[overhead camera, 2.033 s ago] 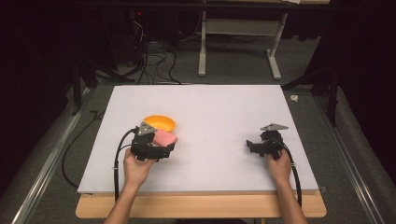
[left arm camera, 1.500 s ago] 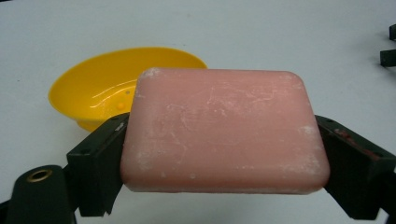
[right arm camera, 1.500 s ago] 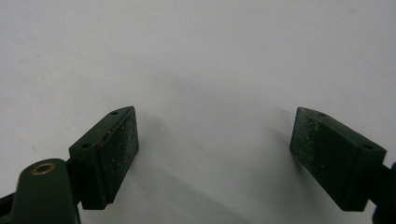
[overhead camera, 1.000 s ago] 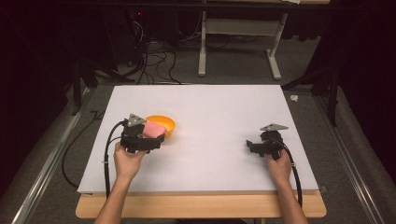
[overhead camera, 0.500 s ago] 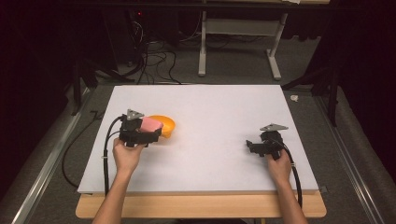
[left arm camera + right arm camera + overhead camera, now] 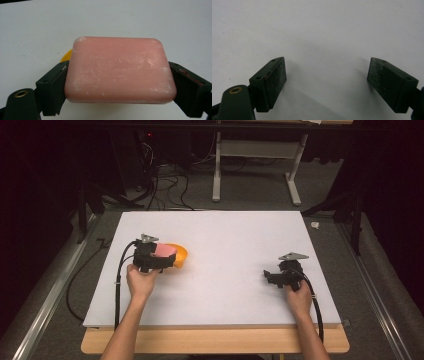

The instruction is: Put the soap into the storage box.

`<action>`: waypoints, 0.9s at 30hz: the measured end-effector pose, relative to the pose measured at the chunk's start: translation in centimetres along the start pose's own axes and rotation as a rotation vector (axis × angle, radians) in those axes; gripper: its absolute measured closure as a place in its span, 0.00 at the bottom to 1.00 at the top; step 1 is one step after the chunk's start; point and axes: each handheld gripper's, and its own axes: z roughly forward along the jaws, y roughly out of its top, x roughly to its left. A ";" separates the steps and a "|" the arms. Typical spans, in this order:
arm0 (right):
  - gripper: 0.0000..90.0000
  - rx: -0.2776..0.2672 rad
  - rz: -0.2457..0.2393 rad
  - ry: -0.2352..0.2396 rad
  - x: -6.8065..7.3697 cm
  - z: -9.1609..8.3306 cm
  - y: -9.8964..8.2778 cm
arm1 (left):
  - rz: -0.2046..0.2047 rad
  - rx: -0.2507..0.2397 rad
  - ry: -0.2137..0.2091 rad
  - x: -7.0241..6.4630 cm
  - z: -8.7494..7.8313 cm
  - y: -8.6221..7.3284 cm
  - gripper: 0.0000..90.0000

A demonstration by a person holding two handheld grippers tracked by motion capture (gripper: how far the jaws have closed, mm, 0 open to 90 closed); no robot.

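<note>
Pink soap bar [image 6: 120,70] sitting clamped across short ends in left gripper [image 6: 165,259], hovering over orange dish [image 6: 179,255] at table's [image 6: 240,235] 9 o'clock. Rigid, likely slippery: gripping flat ends firmly. Right gripper [image 6: 272,276] resting at 3 o'clock, jaws spread wide, holding nothing.

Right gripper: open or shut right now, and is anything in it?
Open and empty. In the right gripper view the right gripper has its two jaws set wide apart, with just the bare white table between them.
</note>
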 end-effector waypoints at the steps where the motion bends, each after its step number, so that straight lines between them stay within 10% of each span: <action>1: 0.18 0.000 0.001 0.001 0.0 0.0 0.0 | -0.004 -0.001 -0.001 0.0 0.1 0.0 0.15; 27: 0.18 0.002 0.006 0.006 -0.1 0.0 0.0 | -0.033 0.087 0.055 0.8 3.8 0.6 0.15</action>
